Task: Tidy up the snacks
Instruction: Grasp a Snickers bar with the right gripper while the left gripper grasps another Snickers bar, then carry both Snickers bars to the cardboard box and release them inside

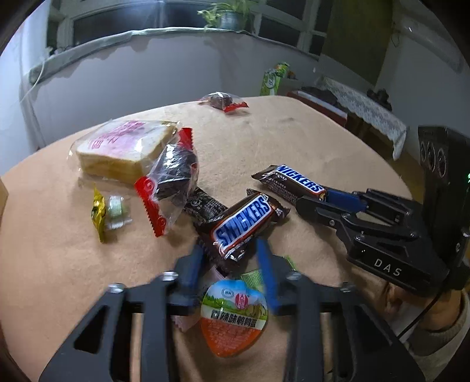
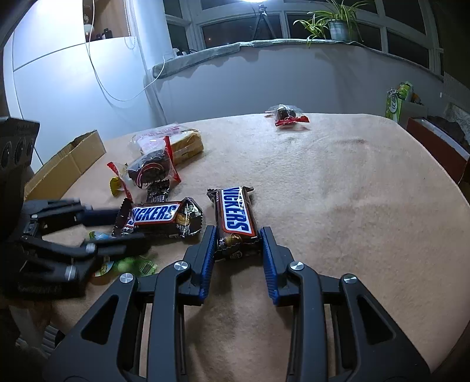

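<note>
Two candy bars sit on your tan blanket point(image 2: 337, 182): your right gripper point(image 2: 236, 235) pinches one candy bar point(image 2: 235, 217), while your left gripper point(image 1: 232, 255) straddles the other candy bar point(image 1: 243, 223), not clearly gripping. Only the right view shows the cardboard box point(image 2: 67, 164); only the left shows the orange cup point(image 1: 233, 317). Dark windows point(image 2: 235, 26) and a potted plant point(image 2: 337, 26) are behind.

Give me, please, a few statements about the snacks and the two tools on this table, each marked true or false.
1. The right tool is closed on the end of a Snickers bar. True.
2. The left tool has lifted the other Snickers bar off the table. False: that bar lies on the beige cloth, between the open fingers.
3. The packet of sliced bread is inside the cardboard box. False: it lies on the cloth beside the box.
4. One red-edged snack packet lies alone at the far edge. True.
</note>
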{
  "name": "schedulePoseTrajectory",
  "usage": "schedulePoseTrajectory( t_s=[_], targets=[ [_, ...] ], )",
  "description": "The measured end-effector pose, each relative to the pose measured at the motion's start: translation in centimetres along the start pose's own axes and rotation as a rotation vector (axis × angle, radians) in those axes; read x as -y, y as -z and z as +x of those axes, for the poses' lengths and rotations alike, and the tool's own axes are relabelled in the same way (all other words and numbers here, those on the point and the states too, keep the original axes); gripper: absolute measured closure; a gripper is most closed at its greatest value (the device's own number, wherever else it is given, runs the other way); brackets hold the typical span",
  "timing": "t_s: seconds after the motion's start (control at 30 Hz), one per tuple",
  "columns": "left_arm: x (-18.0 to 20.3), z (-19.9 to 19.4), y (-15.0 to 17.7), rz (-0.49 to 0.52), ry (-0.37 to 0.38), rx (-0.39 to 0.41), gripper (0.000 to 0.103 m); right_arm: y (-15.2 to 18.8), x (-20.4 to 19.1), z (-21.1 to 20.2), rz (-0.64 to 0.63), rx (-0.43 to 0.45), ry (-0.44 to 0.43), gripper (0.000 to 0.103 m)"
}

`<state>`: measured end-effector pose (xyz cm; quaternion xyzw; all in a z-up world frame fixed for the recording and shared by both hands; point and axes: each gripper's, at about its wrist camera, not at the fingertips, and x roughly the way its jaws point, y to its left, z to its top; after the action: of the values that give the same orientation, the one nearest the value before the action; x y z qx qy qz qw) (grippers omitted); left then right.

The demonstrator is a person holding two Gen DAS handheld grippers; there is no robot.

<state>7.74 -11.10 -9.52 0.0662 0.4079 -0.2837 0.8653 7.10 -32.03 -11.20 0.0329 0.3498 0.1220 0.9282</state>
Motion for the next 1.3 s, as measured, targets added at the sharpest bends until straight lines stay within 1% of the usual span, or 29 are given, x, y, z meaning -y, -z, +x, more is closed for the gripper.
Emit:
schedulePoseTrajectory(
  t_s=[0.03,0.07,0.13,0.23,0.27,0.33,0.4,0.57,0.63,0.77,0.97,1.03,1.17,1.3],
  targets=[
    [0.3,0.0,-0.3,0.019,-0.017,0.005,0.027,0.0,0.0,0.0,0.001,0.000,0.000,0.072],
    [0.5,0.0,-0.4,0.031,-0.033,0.013,0.022,0.0,0.0,0.0,-0.001,-0.001,0.000,0.072],
    [1.0,-0.1,-1.0,0.070,-0.055,0.029,0.022,0.0,0.0,0.0,0.001,-0.001,-0.002,0.072],
    [1.8,0.0,-1.7,0.137,-0.022,0.064,0.022,0.0,0.0,0.0,0.003,0.000,-0.003,0.072],
    [2.2,0.2,-1.9,0.167,-0.009,0.067,0.026,0.0,0.0,0.1,0.004,-0.001,-0.005,0.072],
    [2.6,0.8,-2.2,0.194,-0.002,0.040,0.061,0.0,0.1,0.1,0.006,-0.001,-0.009,0.072],
    [2.6,1.4,-2.1,0.186,-0.009,0.012,0.068,0.0,0.2,0.0,0.007,-0.002,-0.011,0.072],
    [2.4,1.8,-1.8,0.198,0.001,-0.013,0.068,0.1,0.3,0.0,0.009,0.000,-0.013,0.072],
    [2.5,1.7,-1.7,0.205,-0.009,-0.010,0.071,0.2,0.5,0.0,0.017,0.008,-0.015,0.072],
    [1.5,1.1,-1.9,0.144,0.023,0.007,0.077,0.3,0.6,-0.3,0.038,0.018,-0.023,0.072],
    [0.4,-1.4,-2.3,0.050,0.060,0.084,0.077,-0.2,0.9,-1.4,0.067,0.061,-0.032,0.072],
    [0.3,-2.3,-2.4,0.034,0.064,0.109,0.077,-0.4,0.9,-1.8,0.076,0.074,-0.036,0.072],
    [-0.5,-4.6,-2.5,-0.002,0.060,0.164,0.077,-1.1,0.6,-2.9,0.076,0.107,-0.031,0.072],
    [-2.5,-7.1,-2.4,-0.062,0.028,0.217,0.077,-1.7,-0.1,-3.7,0.063,0.127,-0.027,0.072]
  ],
)
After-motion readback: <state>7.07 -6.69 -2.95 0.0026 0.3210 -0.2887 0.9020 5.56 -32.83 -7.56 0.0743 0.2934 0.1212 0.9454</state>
